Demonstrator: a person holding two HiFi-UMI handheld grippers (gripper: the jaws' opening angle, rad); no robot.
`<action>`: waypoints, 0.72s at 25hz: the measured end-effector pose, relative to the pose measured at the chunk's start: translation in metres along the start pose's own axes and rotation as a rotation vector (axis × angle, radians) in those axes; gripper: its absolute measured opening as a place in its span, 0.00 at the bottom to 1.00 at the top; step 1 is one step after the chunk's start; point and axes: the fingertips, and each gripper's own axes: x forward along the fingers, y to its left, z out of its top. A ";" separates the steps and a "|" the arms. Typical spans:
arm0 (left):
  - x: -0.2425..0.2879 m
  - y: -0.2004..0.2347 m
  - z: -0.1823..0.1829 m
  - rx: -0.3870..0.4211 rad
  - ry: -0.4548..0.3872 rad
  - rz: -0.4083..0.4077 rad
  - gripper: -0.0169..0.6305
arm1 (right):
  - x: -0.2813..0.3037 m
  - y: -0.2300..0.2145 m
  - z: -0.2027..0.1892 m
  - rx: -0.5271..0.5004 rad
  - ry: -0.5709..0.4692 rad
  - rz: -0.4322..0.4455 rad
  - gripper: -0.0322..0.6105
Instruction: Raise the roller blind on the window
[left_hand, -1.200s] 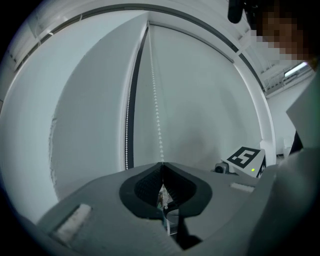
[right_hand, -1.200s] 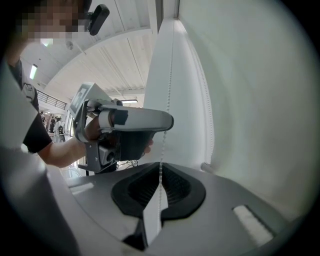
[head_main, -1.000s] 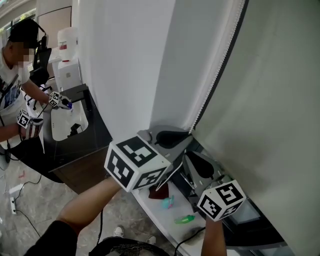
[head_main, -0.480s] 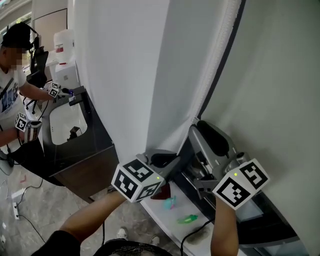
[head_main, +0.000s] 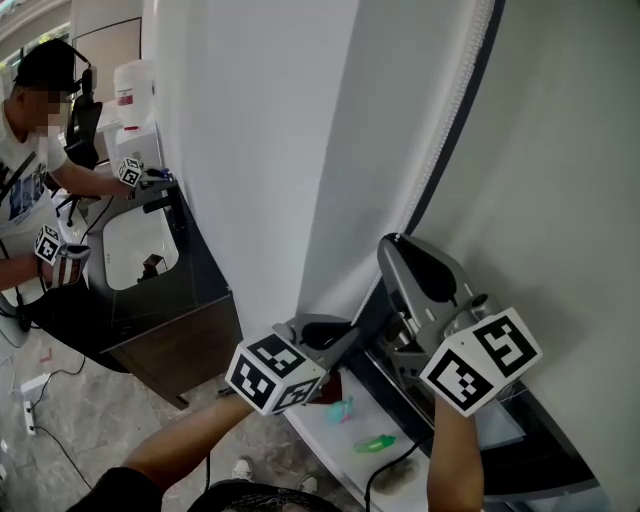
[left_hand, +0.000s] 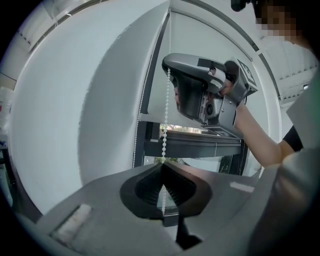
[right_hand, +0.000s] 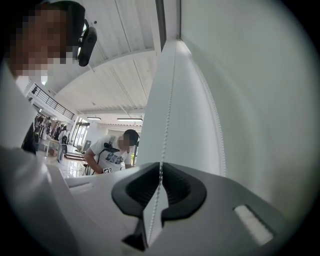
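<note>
My left tool (left_hand: 163, 167), clamped on the bead chain (left_hand: 166, 100), has dragged it down. My right tool (right_hand: 160, 167) has just closed on it higher up for the next pull. The roller blind (head_main: 560, 180) hangs nearly fully down.

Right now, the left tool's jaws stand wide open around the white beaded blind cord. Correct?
No. The left tool has its jaws shut on the white beaded blind cord, not wide open; the left gripper view shows it.
</note>
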 end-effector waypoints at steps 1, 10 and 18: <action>0.000 0.000 -0.001 -0.002 0.000 0.000 0.05 | 0.000 0.000 0.000 0.005 -0.001 0.004 0.08; -0.017 0.001 0.014 -0.039 -0.046 -0.026 0.17 | -0.008 -0.009 0.000 0.055 -0.039 -0.008 0.06; -0.047 -0.008 0.106 -0.035 -0.247 -0.074 0.20 | -0.017 -0.004 -0.003 0.035 -0.028 -0.016 0.06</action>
